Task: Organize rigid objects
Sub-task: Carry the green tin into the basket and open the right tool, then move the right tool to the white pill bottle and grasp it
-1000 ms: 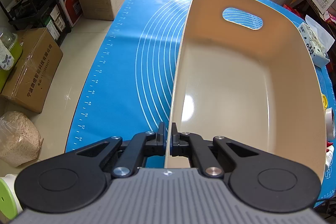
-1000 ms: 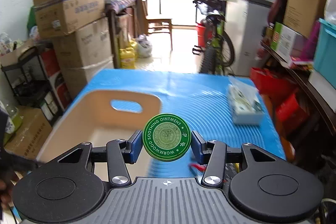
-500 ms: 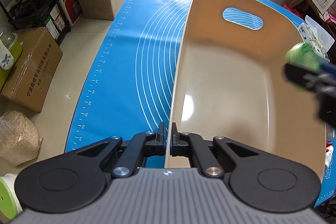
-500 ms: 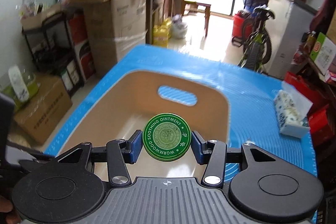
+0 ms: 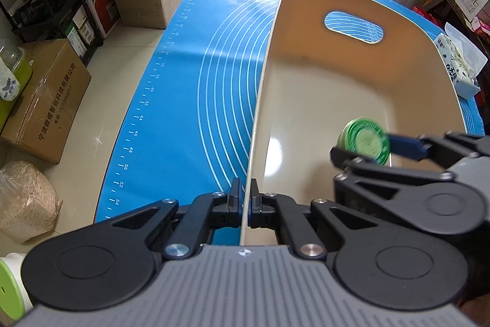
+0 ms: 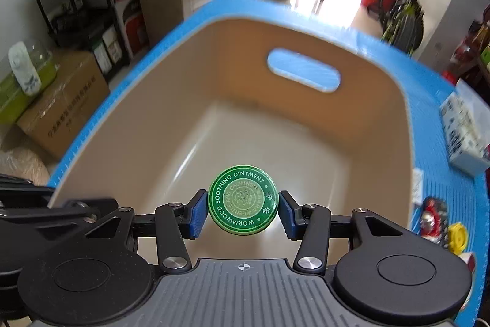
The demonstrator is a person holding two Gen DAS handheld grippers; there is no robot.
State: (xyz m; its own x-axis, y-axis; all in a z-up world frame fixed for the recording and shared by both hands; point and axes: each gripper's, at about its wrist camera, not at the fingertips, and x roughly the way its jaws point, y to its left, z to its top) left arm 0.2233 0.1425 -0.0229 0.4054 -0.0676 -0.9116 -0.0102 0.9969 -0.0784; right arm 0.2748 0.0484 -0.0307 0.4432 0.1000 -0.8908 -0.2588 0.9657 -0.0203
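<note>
Beige bin (image 6: 382,124): nothing on its floor. Left claw (image 5: 245,198) clenched on bin's rim. Right claw (image 6: 243,204) grasping green ointment tin (image 6: 243,199) above bin interior; release pending. Small items (image 6: 444,226) wait on counter (image 5: 183,112) at 3 o'clock.

The bin (image 5: 352,88) stands on the mat (image 5: 190,88), which covers the table. The left gripper (image 5: 245,198) clamps the near left wall of the bin. The right gripper (image 6: 243,210) holds the ointment tin (image 6: 243,199) above the inside of the bin. To the right of the bin, a tissue pack (image 6: 462,137) lies on the mat. Small items (image 6: 441,222) lie nearer, also at the right side.
</note>
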